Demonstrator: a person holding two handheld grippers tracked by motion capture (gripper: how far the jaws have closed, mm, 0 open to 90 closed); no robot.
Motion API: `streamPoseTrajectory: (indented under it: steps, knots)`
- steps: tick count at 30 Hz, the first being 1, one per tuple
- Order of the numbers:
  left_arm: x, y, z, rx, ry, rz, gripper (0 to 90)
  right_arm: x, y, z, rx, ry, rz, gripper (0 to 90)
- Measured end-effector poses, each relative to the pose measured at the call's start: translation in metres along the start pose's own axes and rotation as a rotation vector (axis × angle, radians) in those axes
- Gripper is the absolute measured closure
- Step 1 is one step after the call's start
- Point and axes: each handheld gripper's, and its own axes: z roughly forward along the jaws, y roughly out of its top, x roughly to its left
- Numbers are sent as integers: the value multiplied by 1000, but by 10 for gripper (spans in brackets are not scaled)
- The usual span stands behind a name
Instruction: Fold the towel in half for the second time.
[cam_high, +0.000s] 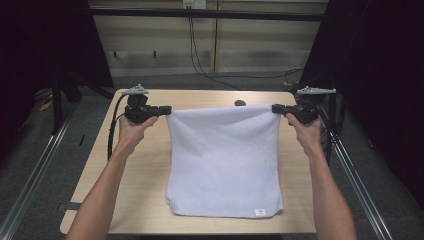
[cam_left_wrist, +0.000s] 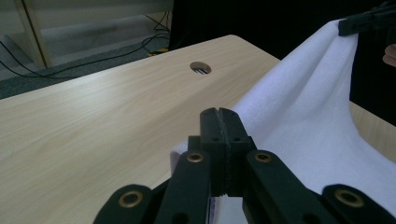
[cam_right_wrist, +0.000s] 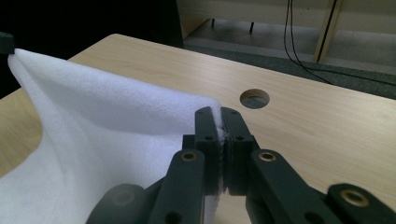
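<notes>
White towel (cam_high: 223, 160) hung stretched above the wooden table (cam_high: 140, 170), its far corners pinched by the left gripper (cam_high: 168, 110) and right gripper (cam_high: 275, 109), near edge resting on the tabletop.

The towel (cam_high: 224, 160) sits in the middle of the desk (cam_high: 140, 190), its near edge lying close to the desk's near edge and its far edge lifted above the far half. The left gripper (cam_high: 162, 109) is at the towel's far left corner, over the desk's far left part; the right gripper (cam_high: 278, 109) is at the far right corner, over the far right part. The cable hole (cam_high: 240, 103) lies just behind the towel's raised edge, near the desk's far edge, between the two grippers. A label (cam_high: 260, 212) is on the towel's near right corner.
</notes>
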Motion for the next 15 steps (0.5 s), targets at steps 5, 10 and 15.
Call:
streamPoseTrajectory:
  steps: [5, 10, 15]
  knots:
    - [2, 5, 3, -19, -1, -7, 900, -7, 0, 2, 0, -4, 20, 865]
    - [1, 16, 5, -60, 5, -14, 900, -11, 5, 5, -10, -15, 33, 865]
    - [0, 17, 0, -66, 5, -1, 900, -10, 7, 4, -26, -6, 29, 865]
